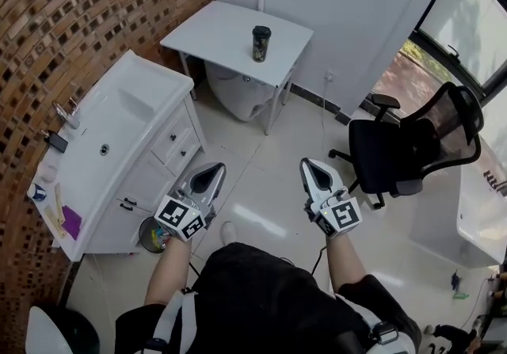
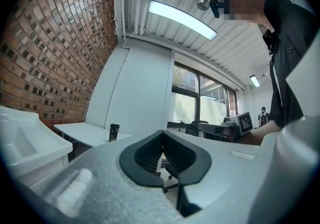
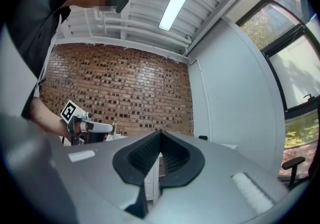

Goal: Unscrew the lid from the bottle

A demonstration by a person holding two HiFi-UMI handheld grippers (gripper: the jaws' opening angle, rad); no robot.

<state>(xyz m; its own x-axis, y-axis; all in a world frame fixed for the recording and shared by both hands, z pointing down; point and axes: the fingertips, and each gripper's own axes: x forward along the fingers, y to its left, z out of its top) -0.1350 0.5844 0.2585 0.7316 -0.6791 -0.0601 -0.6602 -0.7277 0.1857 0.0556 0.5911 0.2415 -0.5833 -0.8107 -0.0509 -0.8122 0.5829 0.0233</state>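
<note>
White table [image 1: 230, 32]: dark bottle [image 1: 261, 44] upright on it, lid [image 1: 261, 29] on, right of the top's middle. Tiled floor [image 1: 261, 178] carries the table; sink cabinet [image 1: 119, 146] just left of table, black office chair [image 1: 404, 150] well right.

Head view looks steeply down from high; both gripper views sit low, angled upward; head and left gripper views share tabletop [image 1: 222, 32], bottle [image 1: 261, 43]

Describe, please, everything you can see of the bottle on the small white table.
The bottle is a dark cylinder with a black lid still on top and a speckled, yellowish pattern on its body; the material cannot be told. It stands upright, alone, on the white table, touching only the tabletop.
</note>
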